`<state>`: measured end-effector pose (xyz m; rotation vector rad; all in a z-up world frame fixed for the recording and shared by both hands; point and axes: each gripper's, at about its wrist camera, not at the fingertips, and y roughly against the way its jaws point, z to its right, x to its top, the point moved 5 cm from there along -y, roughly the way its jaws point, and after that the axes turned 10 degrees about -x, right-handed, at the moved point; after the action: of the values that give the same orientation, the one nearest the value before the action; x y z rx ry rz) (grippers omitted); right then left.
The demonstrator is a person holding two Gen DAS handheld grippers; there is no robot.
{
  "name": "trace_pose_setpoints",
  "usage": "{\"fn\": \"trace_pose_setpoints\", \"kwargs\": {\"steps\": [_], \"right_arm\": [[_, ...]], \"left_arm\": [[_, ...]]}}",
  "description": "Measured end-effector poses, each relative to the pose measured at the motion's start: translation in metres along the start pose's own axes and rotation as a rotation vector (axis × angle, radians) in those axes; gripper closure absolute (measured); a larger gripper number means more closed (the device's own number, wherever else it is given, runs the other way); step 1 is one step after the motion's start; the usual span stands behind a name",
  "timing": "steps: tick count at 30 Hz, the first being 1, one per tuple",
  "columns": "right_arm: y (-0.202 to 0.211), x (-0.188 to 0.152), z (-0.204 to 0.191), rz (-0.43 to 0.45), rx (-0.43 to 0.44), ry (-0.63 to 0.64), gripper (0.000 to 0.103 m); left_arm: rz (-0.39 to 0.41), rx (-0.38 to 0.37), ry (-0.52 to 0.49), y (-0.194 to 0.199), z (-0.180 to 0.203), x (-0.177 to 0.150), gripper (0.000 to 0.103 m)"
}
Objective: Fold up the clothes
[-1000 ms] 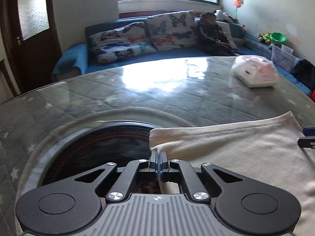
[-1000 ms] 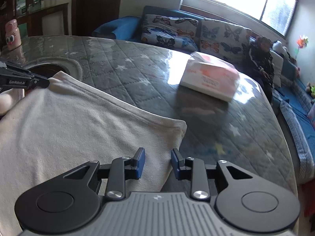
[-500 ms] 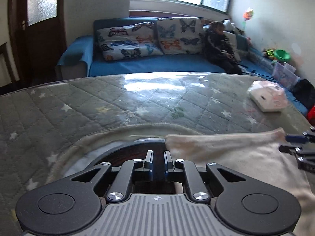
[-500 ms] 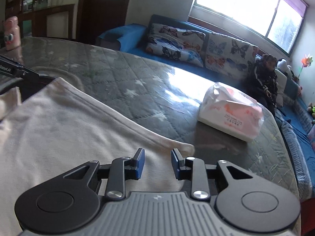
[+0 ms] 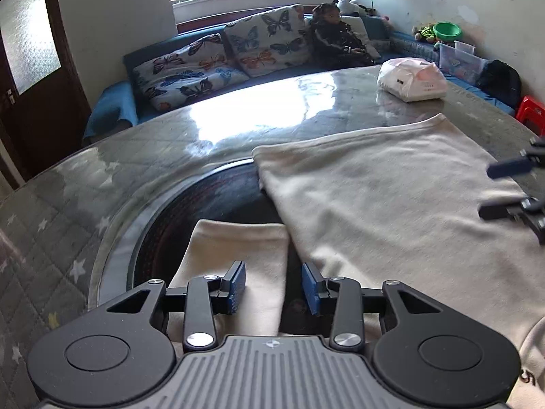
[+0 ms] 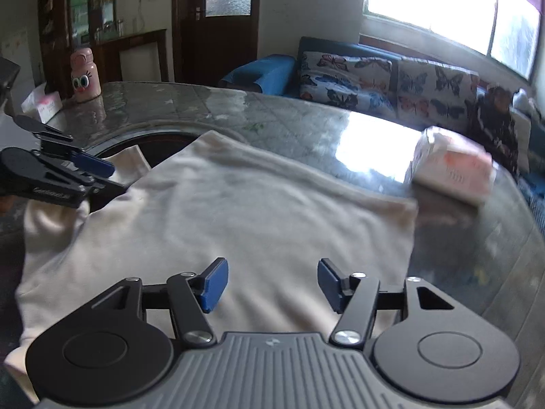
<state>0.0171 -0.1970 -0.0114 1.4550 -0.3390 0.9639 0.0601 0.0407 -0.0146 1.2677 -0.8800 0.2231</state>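
Note:
A cream shirt (image 5: 391, 197) lies spread on the table, its far hem straight; it also shows in the right wrist view (image 6: 245, 218). One sleeve (image 5: 238, 255) lies flat over the dark round inset, just ahead of my left gripper (image 5: 274, 288), which is open and empty above it. My right gripper (image 6: 270, 284) is open and empty above the shirt's body. The right gripper's fingers (image 5: 507, 167) show at the right edge of the left wrist view. The left gripper shows at the left of the right wrist view (image 6: 88, 173).
The table (image 5: 170, 156) has a glossy grey quilted cover with a dark round inset (image 5: 204, 204). A tissue pack (image 5: 412, 80) lies at the far right edge. A pink bottle (image 6: 84, 75) stands at the far left corner. A blue sofa (image 5: 238, 54) with a seated child (image 5: 337, 41) is behind.
My left gripper opened, let go of the shirt's corner and drew back over the sleeve. My right gripper opened wider and drew back over the shirt's body. The shirt now lies flat.

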Motion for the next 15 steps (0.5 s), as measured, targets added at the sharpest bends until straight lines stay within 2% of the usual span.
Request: {"fn": "trace_pose_setpoints", "kwargs": {"steps": [3,5,8,10,13,15], "right_arm": [[0.000,-0.011,-0.002,0.009,-0.011,-0.032,0.032],[-0.002,-0.015,-0.001,0.008,-0.015,-0.056,0.028],[-0.003,-0.019,0.000,0.023,-0.018,-0.085,0.020],[-0.003,-0.020,0.000,0.028,-0.020,-0.090,0.016],[-0.004,-0.023,-0.001,0.035,-0.021,-0.094,0.004],[-0.005,-0.025,-0.002,0.039,-0.017,-0.090,0.002]], "left_arm": [[0.001,0.005,-0.006,-0.002,-0.003,-0.004,0.070],[0.012,0.007,-0.009,-0.002,-0.004,-0.005,0.085],[0.029,0.018,0.001,0.001,-0.006,-0.006,0.098],[0.074,0.016,0.061,0.011,-0.014,-0.007,0.098],[0.173,0.027,0.183,0.040,-0.034,-0.008,0.099],[0.240,0.049,0.267,0.065,-0.049,-0.014,0.099]]}}
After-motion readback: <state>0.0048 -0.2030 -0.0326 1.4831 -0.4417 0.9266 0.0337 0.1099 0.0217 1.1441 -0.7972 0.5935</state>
